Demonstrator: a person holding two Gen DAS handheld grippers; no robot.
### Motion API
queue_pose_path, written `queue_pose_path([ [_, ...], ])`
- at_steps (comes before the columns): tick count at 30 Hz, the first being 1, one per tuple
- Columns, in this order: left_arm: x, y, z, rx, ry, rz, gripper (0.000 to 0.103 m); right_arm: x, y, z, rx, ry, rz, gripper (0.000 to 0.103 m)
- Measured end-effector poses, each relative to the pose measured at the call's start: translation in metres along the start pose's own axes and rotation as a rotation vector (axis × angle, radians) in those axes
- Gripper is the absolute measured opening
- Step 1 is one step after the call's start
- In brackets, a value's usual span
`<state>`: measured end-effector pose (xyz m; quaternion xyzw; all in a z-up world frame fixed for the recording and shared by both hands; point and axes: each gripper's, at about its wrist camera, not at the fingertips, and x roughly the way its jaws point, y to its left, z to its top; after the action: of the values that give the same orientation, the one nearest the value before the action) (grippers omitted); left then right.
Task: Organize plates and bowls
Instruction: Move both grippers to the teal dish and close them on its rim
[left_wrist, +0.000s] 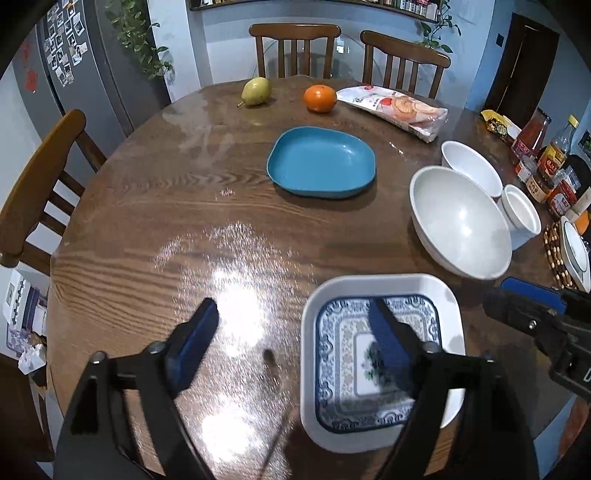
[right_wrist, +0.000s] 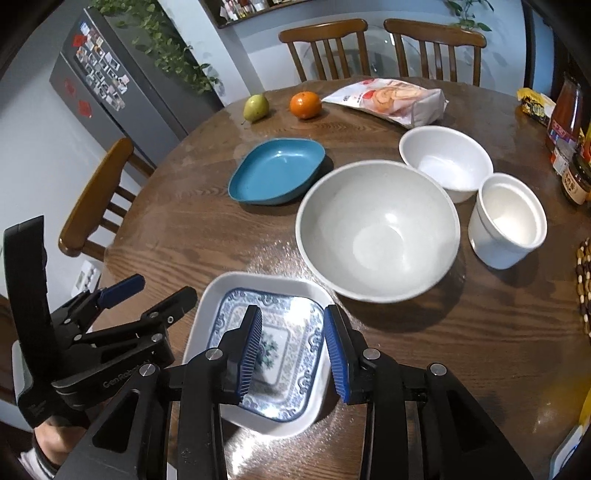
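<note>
A square white plate (left_wrist: 343, 354) (right_wrist: 280, 306) with a blue pattern lies flat on the wooden table (left_wrist: 166, 206) at its near edge. My left gripper (left_wrist: 293, 317) (right_wrist: 160, 290) is open wide above it, one finger over the plate and the other over bare wood. My right gripper (right_wrist: 293, 328) (left_wrist: 504, 295) hovers over the same plate, jaws apart with nothing between the pads. Further back sit a blue plate (left_wrist: 321, 162) (right_wrist: 277, 171), a large white bowl (left_wrist: 460, 221) (right_wrist: 376, 229), a smaller white bowl (left_wrist: 471, 166) (right_wrist: 447, 158) and a white pot (left_wrist: 521, 212) (right_wrist: 508, 221).
A pear (left_wrist: 256, 91), an orange (left_wrist: 320, 98) and a snack bag (left_wrist: 399, 109) lie at the far side. Sauce bottles and jars (left_wrist: 550, 158) crowd the right edge beside a beaded mat (right_wrist: 583, 280). Wooden chairs (left_wrist: 295, 48) ring the table.
</note>
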<state>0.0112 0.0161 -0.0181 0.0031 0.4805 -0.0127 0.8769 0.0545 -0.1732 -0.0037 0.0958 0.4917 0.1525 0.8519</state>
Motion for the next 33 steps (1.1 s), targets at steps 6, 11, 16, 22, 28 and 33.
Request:
queue_pose_path([
  [6, 0.005, 0.017, 0.029, -0.018, -0.013, 0.016, 0.095, -0.001, 0.006, 0.023, 0.017, -0.045, -0.001, 0.059],
  [11, 0.014, 0.032, 0.052, -0.030, -0.020, 0.016, 0.095, 0.004, 0.009, 0.048, 0.043, -0.064, 0.012, 0.059],
  [16, 0.033, 0.041, 0.078, -0.046, -0.012, 0.013, 0.095, 0.017, 0.013, 0.076, 0.027, -0.083, -0.033, 0.059],
  [22, 0.065, 0.038, 0.107, -0.002, -0.005, 0.037, 0.095, 0.052, 0.003, 0.114, 0.038, -0.049, -0.093, 0.059],
  [28, 0.107, 0.044, 0.129, -0.014, 0.048, 0.022, 0.095, 0.096, -0.005, 0.133, 0.037, 0.022, -0.132, 0.059],
  [33, 0.132, 0.045, 0.133, -0.020, 0.084, 0.006, 0.094, 0.122, -0.004, 0.143, 0.012, 0.036, -0.179, 0.059],
])
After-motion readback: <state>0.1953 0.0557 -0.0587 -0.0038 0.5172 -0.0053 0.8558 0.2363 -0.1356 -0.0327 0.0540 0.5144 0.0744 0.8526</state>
